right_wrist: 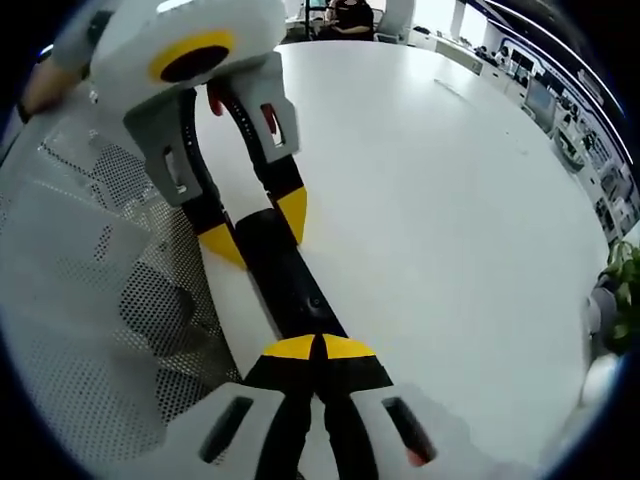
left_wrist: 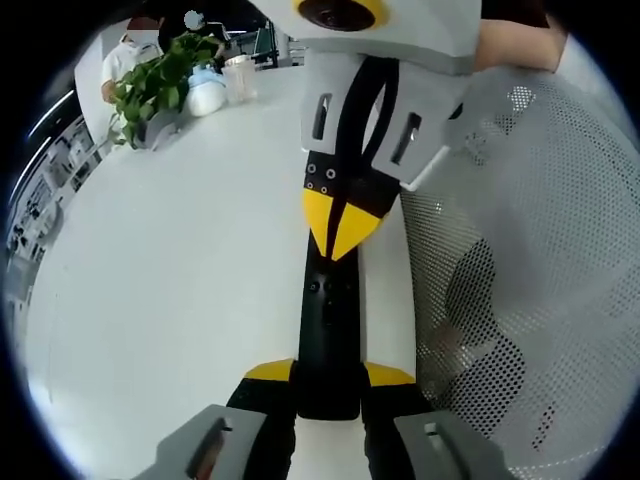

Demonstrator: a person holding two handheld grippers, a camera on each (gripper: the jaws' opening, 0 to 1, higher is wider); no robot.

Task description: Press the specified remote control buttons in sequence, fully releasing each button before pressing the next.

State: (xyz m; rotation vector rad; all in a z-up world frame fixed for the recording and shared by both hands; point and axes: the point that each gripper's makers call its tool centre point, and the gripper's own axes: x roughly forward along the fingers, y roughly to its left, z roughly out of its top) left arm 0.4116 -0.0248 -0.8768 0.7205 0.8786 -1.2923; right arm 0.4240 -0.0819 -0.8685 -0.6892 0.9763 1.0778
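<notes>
On a white table [left_wrist: 150, 290], the left gripper [left_wrist: 328, 385] pinches a black remote [left_wrist: 327, 330] at 6 o'clock; the right gripper [right_wrist: 318, 352], jaws pressed together, touches its top.

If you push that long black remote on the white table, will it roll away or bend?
Probably neither. The remote looks like a flat, hard bar lying on the table, so it would likely slide, not roll. It may skid easily, since the table looks smooth. The left gripper grips one end while the right gripper rests closed on top.
</notes>
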